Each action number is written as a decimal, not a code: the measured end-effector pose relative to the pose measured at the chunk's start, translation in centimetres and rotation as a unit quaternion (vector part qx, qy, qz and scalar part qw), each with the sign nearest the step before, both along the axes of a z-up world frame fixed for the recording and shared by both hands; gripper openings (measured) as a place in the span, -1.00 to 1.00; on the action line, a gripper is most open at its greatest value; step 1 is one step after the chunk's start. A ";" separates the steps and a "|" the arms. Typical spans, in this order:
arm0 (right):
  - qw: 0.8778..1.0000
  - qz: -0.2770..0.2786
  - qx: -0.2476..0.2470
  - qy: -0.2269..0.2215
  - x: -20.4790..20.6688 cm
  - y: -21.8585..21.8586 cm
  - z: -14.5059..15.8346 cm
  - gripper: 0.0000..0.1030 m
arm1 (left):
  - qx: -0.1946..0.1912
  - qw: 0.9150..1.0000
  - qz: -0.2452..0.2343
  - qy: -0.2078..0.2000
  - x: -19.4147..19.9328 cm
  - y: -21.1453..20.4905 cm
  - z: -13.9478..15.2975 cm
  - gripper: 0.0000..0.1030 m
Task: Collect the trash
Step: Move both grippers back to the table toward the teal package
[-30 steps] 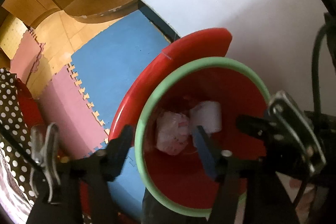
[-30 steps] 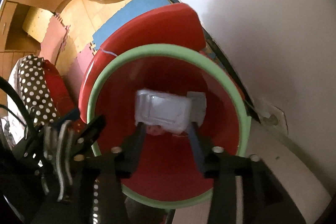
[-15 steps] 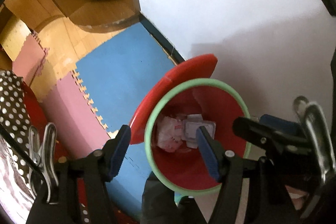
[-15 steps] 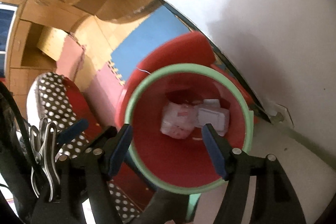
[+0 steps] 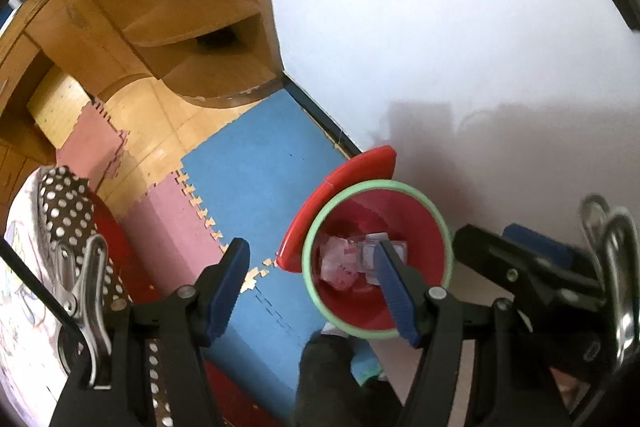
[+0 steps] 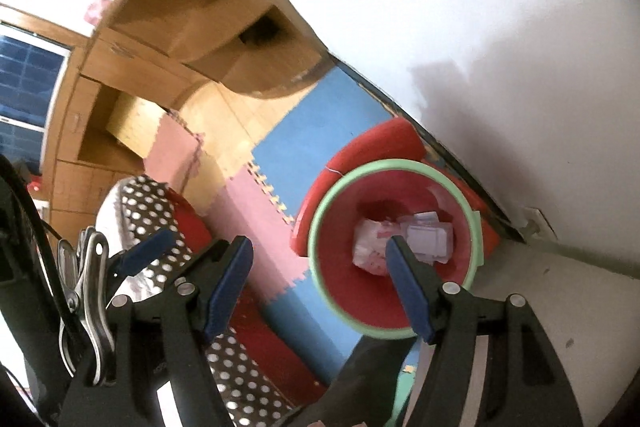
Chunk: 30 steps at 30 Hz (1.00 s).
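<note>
Room: white wall (image 5: 440,27) behind, wooden shelf unit (image 5: 180,27) at the far corner, blue and pink foam floor mats (image 5: 256,179) over wood flooring, a polka-dot cushion (image 5: 68,211) at the left edge.
Bin: a red trash bin (image 5: 424,307) with a pale green rim stands on the floor by the wall, its red lid (image 5: 340,195) tipped open behind it; a dark foot or shoe shows just below it.
What changed: compared with a second ago the bin looks far smaller in both wrist views, so both claws have pulled up and away from it. The clear plastic tray that was between the right claw's pads back then now lies inside the bin.
Left claw (image 5: 312,291): jaws apart, nothing between the blue pads, high above the bin.
Right claw (image 6: 320,287): jaws apart and empty; they have just been opening, and nothing is between them now.
Meaning for the task: this drop looks done; both claws seem free to fetch the next piece.
Trash: at the bottom of the bin, a crumpled white wrapper with pink print (image 6: 372,247) touching the clear plastic tray (image 6: 428,235) on its right, both lying loosely, well below the rim.
</note>
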State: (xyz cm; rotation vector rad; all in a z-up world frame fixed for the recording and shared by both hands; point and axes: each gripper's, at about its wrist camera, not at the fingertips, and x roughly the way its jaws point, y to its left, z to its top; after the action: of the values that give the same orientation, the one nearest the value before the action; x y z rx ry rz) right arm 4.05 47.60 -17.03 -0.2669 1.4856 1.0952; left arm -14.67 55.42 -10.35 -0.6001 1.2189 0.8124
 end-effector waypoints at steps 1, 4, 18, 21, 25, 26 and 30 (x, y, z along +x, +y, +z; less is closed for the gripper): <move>1.000 -0.004 0.007 -0.003 -0.1 -0.5 1.1 0.37 | 0.002 1.000 0.001 0.001 -0.1 -0.3 0.7 0.32; 0.999 -0.019 0.026 -0.007 -0.5 -2.3 3.7 0.37 | 0.020 1.000 0.000 -0.001 -0.6 -1.5 3.4 0.32; 0.992 -0.033 0.084 -0.086 -2.2 -12.5 15.3 0.37 | 0.058 0.996 -0.052 -0.040 -1.2 -11.8 13.7 0.32; 0.989 -0.042 0.086 -0.111 -2.4 -15.4 17.6 0.37 | 0.070 0.994 -0.068 -0.047 -0.9 -14.6 15.5 0.32; 0.985 -0.062 0.095 -0.127 -2.3 -19.2 19.7 0.37 | 0.093 0.990 -0.089 -0.051 -0.3 -18.4 17.7 0.32; 0.985 -0.066 0.097 -0.129 -2.1 -19.9 20.1 0.37 | 0.094 0.990 -0.093 -0.052 -0.1 -19.0 17.9 0.32; 0.981 -0.088 0.104 -0.135 -1.5 -23.5 21.2 0.38 | 0.102 0.986 -0.115 -0.061 0.5 -22.0 18.9 0.31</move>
State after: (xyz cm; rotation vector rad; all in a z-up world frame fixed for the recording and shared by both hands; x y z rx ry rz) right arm 2.52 24.14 4.22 -0.1286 1.1213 1.0173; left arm -14.16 33.45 8.54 -0.3309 1.0544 0.6844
